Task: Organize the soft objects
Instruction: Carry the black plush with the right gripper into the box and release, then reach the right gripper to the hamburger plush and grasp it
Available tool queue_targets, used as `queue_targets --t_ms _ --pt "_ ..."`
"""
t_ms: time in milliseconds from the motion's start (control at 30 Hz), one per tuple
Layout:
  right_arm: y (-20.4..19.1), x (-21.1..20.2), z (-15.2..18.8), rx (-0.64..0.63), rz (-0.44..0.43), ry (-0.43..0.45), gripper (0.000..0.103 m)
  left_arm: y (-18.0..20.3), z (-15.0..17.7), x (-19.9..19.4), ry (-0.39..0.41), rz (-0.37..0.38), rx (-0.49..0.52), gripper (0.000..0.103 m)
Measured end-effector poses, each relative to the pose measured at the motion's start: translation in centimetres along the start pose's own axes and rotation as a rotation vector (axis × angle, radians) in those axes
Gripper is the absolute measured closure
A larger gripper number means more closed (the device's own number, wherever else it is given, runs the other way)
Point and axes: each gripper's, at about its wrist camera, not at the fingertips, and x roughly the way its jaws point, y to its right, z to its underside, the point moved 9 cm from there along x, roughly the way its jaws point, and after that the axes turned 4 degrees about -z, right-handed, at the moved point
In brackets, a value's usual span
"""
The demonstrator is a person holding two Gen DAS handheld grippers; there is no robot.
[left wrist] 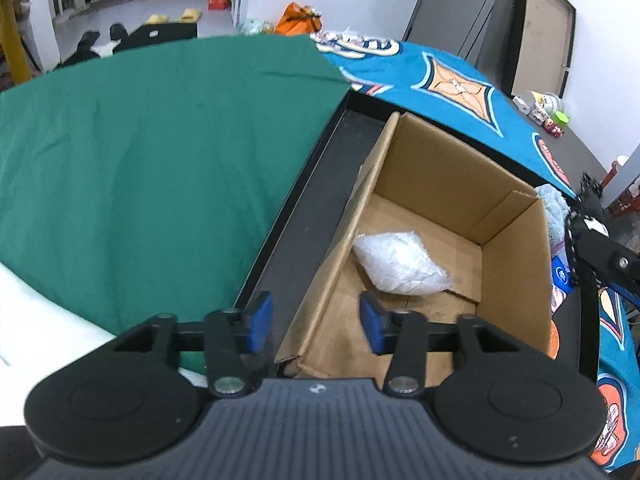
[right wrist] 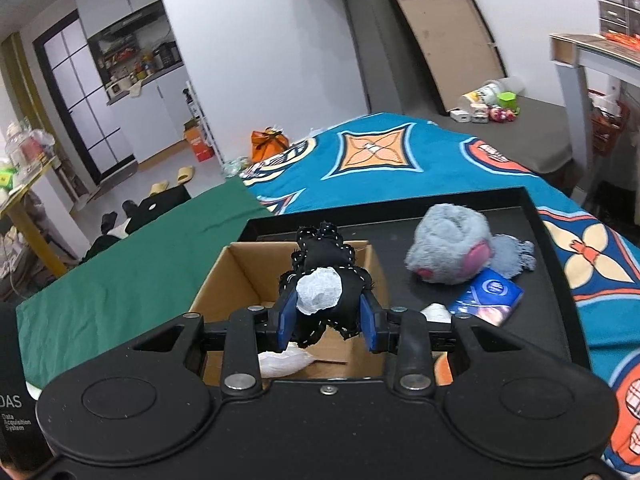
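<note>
An open cardboard box (left wrist: 516, 264) stands in a black tray (left wrist: 320, 184). A white crinkly plastic bag (left wrist: 400, 264) lies on the box floor. My left gripper (left wrist: 316, 322) is open and empty, over the box's near left corner. My right gripper (right wrist: 328, 320) is shut on a black stitched soft toy with a white patch (right wrist: 324, 276) and holds it above the box (right wrist: 240, 272). The right gripper also shows at the right edge of the left wrist view (left wrist: 596, 248). A grey plush (right wrist: 452, 248) and a blue packet (right wrist: 488, 296) lie on the tray (right wrist: 552, 280) right of the box.
The tray sits on a bed with a green cloth (left wrist: 140, 152) on the left and a teal patterned blanket (right wrist: 400, 160) behind and right. Small toys and containers (right wrist: 488, 104) lie on a grey surface at the back. The floor holds slippers (right wrist: 172, 182) and boxes.
</note>
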Motion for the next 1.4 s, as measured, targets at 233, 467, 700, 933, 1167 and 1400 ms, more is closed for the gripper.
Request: queue_targets --t_ms 233,467,700,933,1167,1400 --pt "-1.9 1.6 -0.1 -0.036 -0.011 -0.015 0.069 -0.7 0.1 0.3 -0.009 0.013 -0.035 0.087" --pt "-3.3 2.6 -0.5 -0.067 -0.032 -0.025 0.04 -1.6 0.0 0.0 -0.005 -0.001 -0.079 0.086" --pt "-2.7 2.2 -0.2 -0.086 -0.015 -0.041 0.032 -1.5 -0.4 -0.5 0.016 -0.003 -0.076 0.083" --pt "0.3 0.1 0.0 -0.044 0.015 -0.024 0.031 -1.1 -0.4 -1.1 0.03 -0.007 -0.055 0.071" --pt "2.7 -1.0 0.7 -0.013 0.034 -0.026 0.027 -0.4 -0.5 -1.8 0.066 -0.022 -0.017 0.051" --pt "4.9 -1.7 1.9 0.014 0.052 -0.032 0.026 0.3 -0.4 -2.2 0.081 -0.046 0.024 0.045"
